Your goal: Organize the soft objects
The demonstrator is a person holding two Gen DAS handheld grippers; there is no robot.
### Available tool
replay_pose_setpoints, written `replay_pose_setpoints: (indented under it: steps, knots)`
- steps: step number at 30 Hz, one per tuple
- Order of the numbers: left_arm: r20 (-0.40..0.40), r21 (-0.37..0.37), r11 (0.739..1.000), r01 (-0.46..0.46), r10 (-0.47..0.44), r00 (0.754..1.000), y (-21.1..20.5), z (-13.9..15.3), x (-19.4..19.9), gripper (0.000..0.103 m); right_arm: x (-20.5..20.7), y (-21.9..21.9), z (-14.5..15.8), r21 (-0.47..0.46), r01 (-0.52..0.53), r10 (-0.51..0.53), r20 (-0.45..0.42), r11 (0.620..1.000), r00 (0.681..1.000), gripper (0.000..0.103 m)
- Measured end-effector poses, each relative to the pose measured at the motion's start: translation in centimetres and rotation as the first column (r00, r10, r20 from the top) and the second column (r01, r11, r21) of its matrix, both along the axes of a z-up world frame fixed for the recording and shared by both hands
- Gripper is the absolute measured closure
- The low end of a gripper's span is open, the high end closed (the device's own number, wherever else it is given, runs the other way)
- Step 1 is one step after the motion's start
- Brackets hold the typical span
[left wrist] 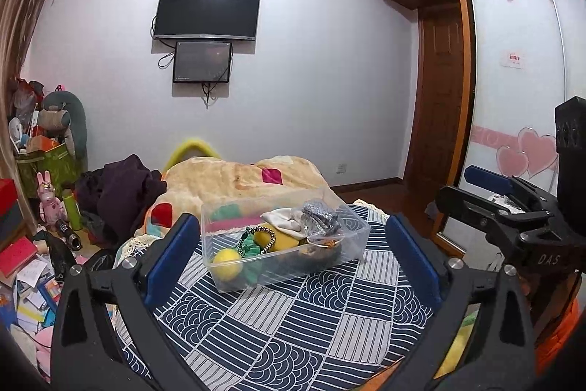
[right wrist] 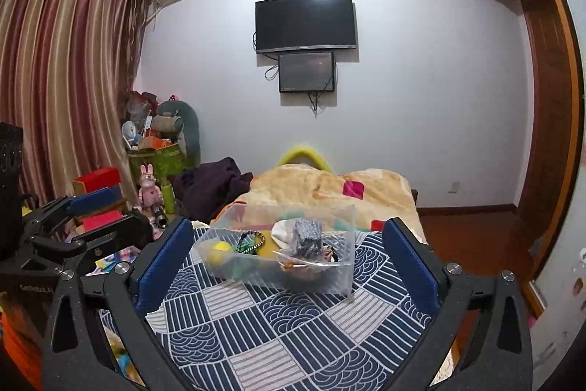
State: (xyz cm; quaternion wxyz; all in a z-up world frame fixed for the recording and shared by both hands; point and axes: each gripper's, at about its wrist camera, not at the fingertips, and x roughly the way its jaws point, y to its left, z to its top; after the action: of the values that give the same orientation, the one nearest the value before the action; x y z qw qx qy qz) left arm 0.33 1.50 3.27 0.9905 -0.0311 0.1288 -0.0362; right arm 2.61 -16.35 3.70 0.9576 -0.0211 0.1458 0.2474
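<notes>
- A clear plastic bin (left wrist: 285, 240) sits mid-frame on the patterned navy bedcover (left wrist: 293, 325), holding a yellow ball (left wrist: 227, 264), a cream cloth (left wrist: 282, 220), a silvery bag (left wrist: 320, 215) and a beaded loop (left wrist: 258, 239).
- Behind it lies a tan blanket (left wrist: 234, 176); a dark clothes heap (left wrist: 124, 193) lies left.
- The left gripper (left wrist: 293, 266) and right gripper (right wrist: 289, 266) are both spread wide, holding nothing, with the bin between their fingers.
- Two screens hang on the wall: a television (left wrist: 208, 10) and a smaller monitor (left wrist: 202, 62).
- Clutter fills the lower left floor.
</notes>
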Motion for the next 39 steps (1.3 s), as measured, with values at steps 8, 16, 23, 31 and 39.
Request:
replay_pose_setpoints:
  steps: [8, 16, 23, 31, 39]
  knots:
    - [-0.002, 0.004, 1.000, -0.001, 0.001, 1.000, 0.06, -0.03, 0.06, 0.000, -0.07, -0.33, 0.02, 0.012, 0.003, -0.003, -0.006, 1.000, 1.000, 0.000]
    - [-0.003, 0.004, 1.000, -0.001, 0.001, 1.000, 0.02, -0.07, 0.09, 0.000, -0.24, -0.36, -0.03, 0.013, 0.002, -0.002, -0.009, 1.000, 1.000, 0.000]
    - [-0.002, 0.003, 1.000, -0.004, 0.004, 1.000, 0.03, -0.14, 0.15, 0.000, -0.23, -0.42, 0.01, 0.016, 0.003, -0.003, -0.010, 1.000, 1.000, 0.000]
    - [-0.005, 0.005, 1.000, 0.002, -0.002, 1.000, 0.02, -0.39, 0.05, 0.000, -0.30, -0.44, 0.01, 0.016, 0.004, -0.003, -0.010, 1.000, 1.000, 0.000]
    - [-0.004, 0.003, 1.000, 0.005, -0.005, 1.000, 0.02, -0.47, -0.11, 0.000, -0.39, -0.39, 0.00, 0.010, 0.000, 0.000, -0.013, 1.000, 1.000, 0.000]
